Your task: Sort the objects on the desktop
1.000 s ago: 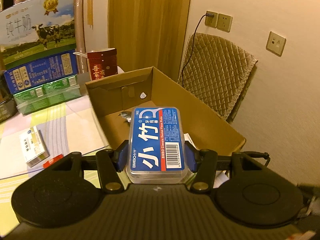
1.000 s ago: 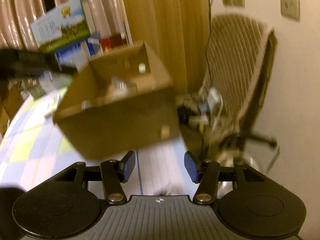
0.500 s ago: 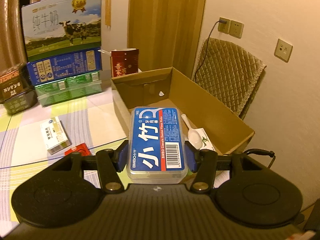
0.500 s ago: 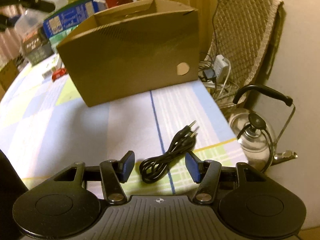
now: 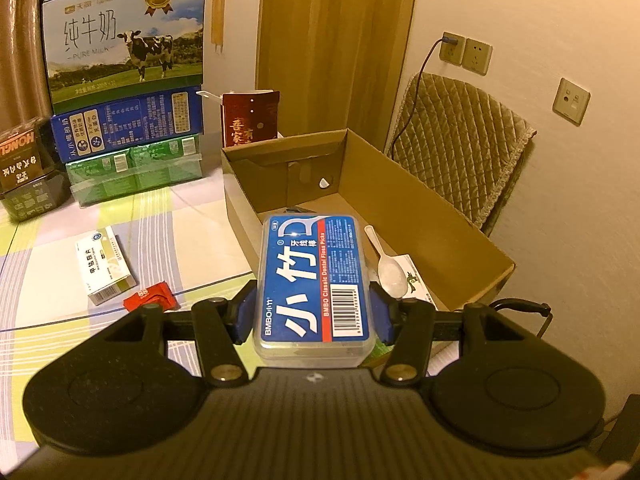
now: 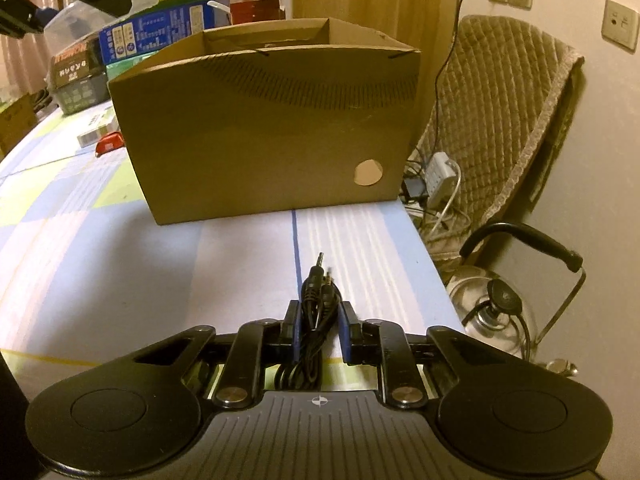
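A home room: curtains (image 5: 24, 32), quilted chair (image 5: 464, 140), kettle (image 6: 496, 312), milk cartons (image 5: 124, 36).

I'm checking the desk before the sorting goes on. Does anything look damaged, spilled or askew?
Nothing looks damaged or spilled. The left gripper holds the floss pick case squarely, the right gripper is shut on the black audio cable, and the cardboard box stands upright. Only a medicine box and a red packet lie loose.
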